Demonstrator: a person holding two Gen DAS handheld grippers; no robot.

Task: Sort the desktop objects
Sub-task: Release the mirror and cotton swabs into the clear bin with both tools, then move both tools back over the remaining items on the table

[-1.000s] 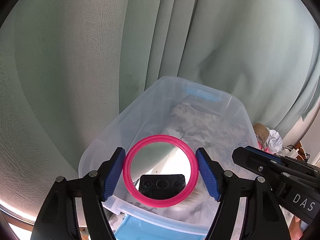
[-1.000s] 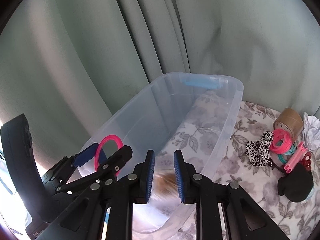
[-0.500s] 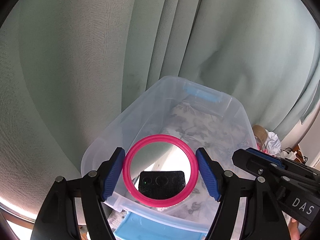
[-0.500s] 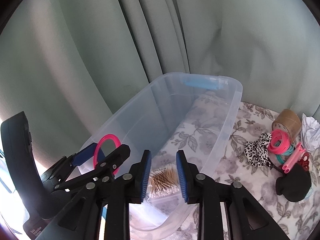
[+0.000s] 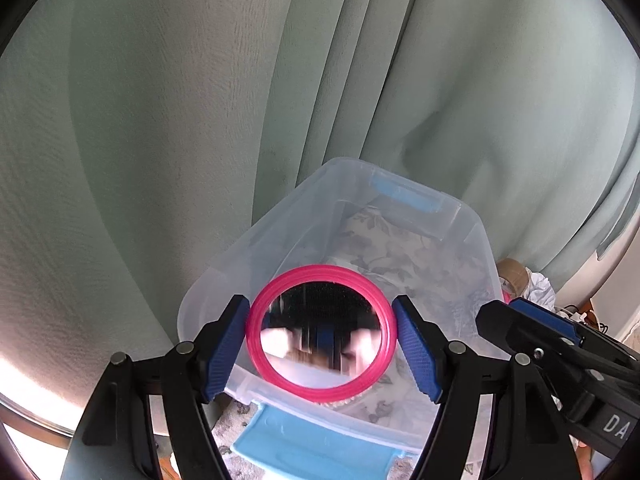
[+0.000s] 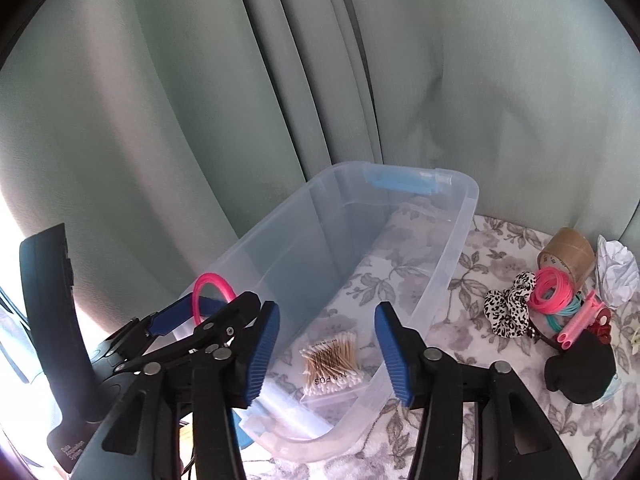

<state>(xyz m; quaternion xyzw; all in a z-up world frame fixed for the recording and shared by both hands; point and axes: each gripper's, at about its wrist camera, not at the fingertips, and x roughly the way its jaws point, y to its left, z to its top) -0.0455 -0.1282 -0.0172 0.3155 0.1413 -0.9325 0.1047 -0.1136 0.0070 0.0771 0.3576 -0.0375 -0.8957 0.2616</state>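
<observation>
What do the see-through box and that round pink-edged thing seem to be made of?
The box looks like thin, clear, glossy plastic: the flowered cloth shows through its walls. The round thing seems a glass or polished mirror, since it throws back reflections, set in a smooth pink rim, probably plastic.

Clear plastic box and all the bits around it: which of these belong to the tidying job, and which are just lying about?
Part of the job:
- clear bin
- pink mirror, held over it by the left gripper
- cotton swab pack, lying in the bin under the right gripper, whose jaws have just been opening
- scrunchie, pink hair ties, tape roll

Just there:
- green curtain
- floral cloth
</observation>
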